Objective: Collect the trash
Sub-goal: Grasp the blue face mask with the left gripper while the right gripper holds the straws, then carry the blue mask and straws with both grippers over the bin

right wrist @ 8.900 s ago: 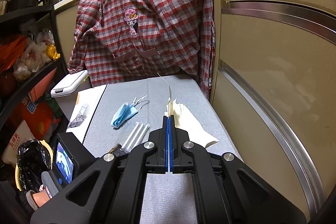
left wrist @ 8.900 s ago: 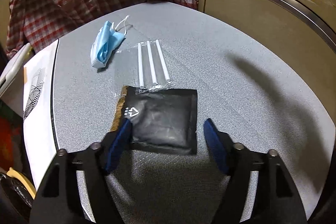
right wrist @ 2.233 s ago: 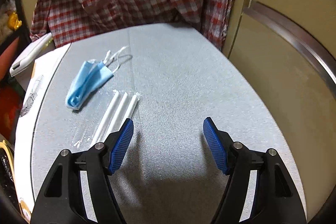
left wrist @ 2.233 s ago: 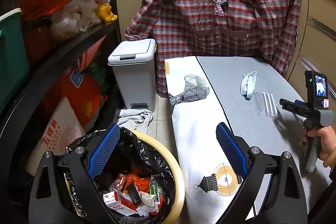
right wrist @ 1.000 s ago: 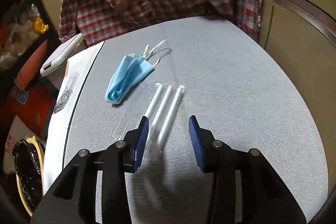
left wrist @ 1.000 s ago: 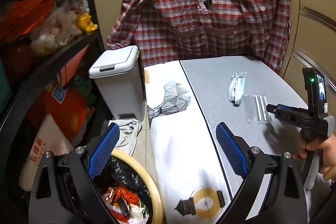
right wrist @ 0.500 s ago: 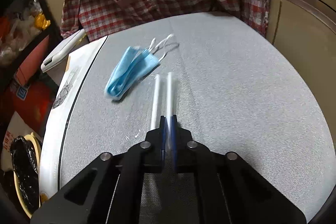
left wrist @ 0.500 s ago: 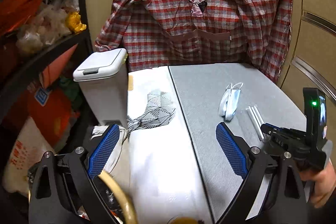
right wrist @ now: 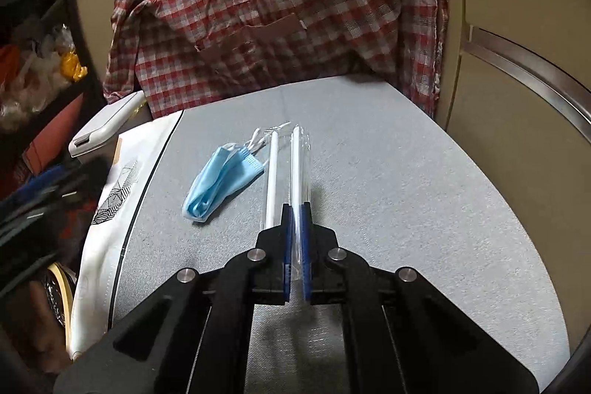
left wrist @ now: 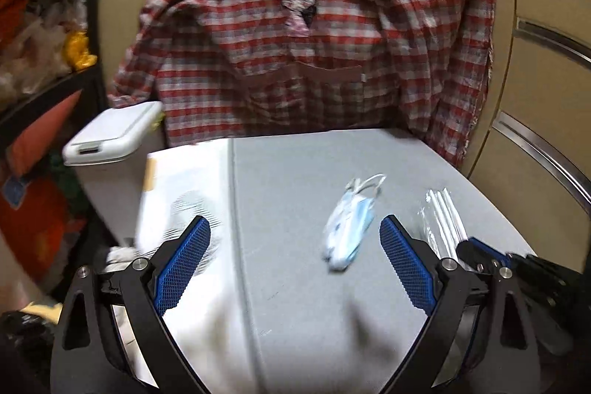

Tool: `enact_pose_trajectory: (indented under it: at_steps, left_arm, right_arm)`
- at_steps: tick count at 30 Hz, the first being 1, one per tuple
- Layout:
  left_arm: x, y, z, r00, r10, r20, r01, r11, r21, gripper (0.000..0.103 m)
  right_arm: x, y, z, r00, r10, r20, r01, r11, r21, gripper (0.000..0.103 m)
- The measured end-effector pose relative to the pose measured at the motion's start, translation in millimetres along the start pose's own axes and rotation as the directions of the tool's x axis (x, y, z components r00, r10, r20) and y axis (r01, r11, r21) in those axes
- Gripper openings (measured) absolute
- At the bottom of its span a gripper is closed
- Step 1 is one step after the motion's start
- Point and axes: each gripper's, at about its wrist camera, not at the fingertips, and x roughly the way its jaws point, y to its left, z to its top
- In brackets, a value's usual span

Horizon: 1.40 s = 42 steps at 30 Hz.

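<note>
A: Which step is this?

B: The pickup of the straw packet (right wrist: 295, 168); the right claw (right wrist: 296, 239) is clamped on its near end, the rest lying along the grey table (right wrist: 406, 191); the left claw (left wrist: 293, 261) hangs empty, jaws wide apart.

A: And next?

B: Probably a lift and a carry to a bin; the blue face mask (right wrist: 221, 183) lies just beside the packet, so lift cleanly; the plaid shirt (right wrist: 280, 13) hangs behind.

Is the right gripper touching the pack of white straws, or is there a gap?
Touching. In the right wrist view the right gripper is shut on the pack of white straws, its blue fingers pressing the clear wrapper from both sides.
</note>
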Motion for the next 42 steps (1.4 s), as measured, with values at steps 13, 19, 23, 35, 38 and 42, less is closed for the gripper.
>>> enact_pose_trajectory:
  at_steps: [13, 19, 23, 35, 38, 42]
  left_arm:
    - [75.1, -36.3, -0.4, 0.995, -0.046, -0.092, 0.052, 0.997, 0.062, 0.068]
    - [76.5, -34.2, 1.4, 0.993, -0.073, -0.097, 0.078, 0.996, 0.044, 0.041]
    - [81.6, -39.0, 1.7, 0.988, -0.094, -0.120, 0.102, 0.993, 0.059, 0.041]
    - [95.3, -49.4, 4.9, 0.977, -0.121, -0.175, 0.143, 0.983, 0.118, 0.003]
    - [88.8, -49.1, 7.0, 0.979, -0.133, -0.151, 0.153, 0.980, 0.125, 0.002]
    - [68.6, -39.1, 15.3, 0.977, -0.180, -0.113, 0.188, 0.980, 0.070, 0.002]
  right_arm:
    - [3.2, -17.6, 2.1, 1.000, -0.001, -0.017, 0.002, 0.999, 0.040, 0.005]
    - [4.2, -19.1, 3.1, 1.000, 0.002, -0.023, -0.001, 0.999, 0.045, 0.005]
    - [3.8, -20.3, 3.6, 1.000, 0.002, -0.023, -0.001, 0.999, 0.046, 0.005]
    - [3.4, -25.0, 4.7, 1.000, -0.002, -0.028, 0.004, 0.998, 0.055, 0.005]
    - [3.0, -24.7, 4.6, 1.000, -0.003, -0.024, 0.005, 0.999, 0.054, 0.005]
    - [0.4, -24.7, 6.0, 1.000, -0.001, -0.016, 0.002, 0.998, 0.056, 0.005]
